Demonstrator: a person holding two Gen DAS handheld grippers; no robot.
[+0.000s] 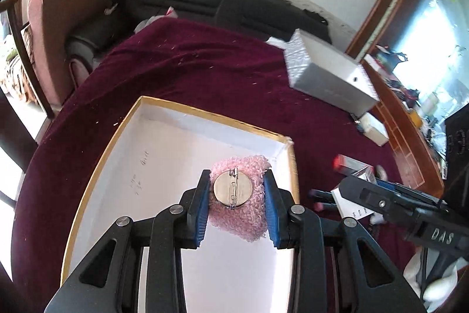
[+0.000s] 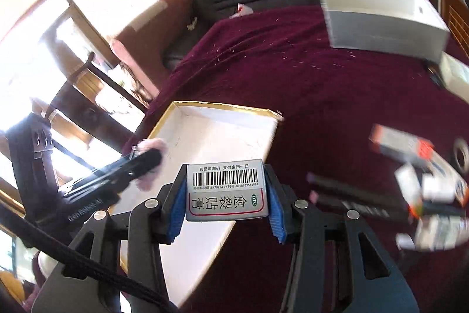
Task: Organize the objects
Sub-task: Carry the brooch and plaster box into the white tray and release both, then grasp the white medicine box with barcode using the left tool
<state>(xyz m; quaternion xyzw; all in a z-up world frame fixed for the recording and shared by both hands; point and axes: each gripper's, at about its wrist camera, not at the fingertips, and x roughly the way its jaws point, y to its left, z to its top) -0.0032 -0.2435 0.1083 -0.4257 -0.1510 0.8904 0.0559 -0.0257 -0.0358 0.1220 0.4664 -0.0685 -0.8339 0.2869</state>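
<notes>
My left gripper (image 1: 237, 192) is shut on a pink fuzzy brooch (image 1: 243, 213) whose round metal pin back faces the camera. It hangs over the white gold-rimmed box lid (image 1: 164, 107) on the maroon cloth. My right gripper (image 2: 227, 189) is shut on a small grey medicine box (image 2: 227, 189) with a barcode and Chinese print. That box is held above the near right side of the same white box (image 2: 222, 107). The left gripper (image 2: 146, 159) and its pink brooch (image 2: 151, 144) show at the left of the right wrist view. The right gripper's body (image 1: 410, 210) shows at the right of the left wrist view.
A silver-grey carton (image 1: 331, 72) lies at the table's far right, a small white box (image 1: 375, 131) beside it. Several small packets and dark pens (image 2: 425, 175) lie blurred to the right of the white box. A dark sofa (image 1: 205, 2) and a wooden shelf (image 1: 404, 137) border the table.
</notes>
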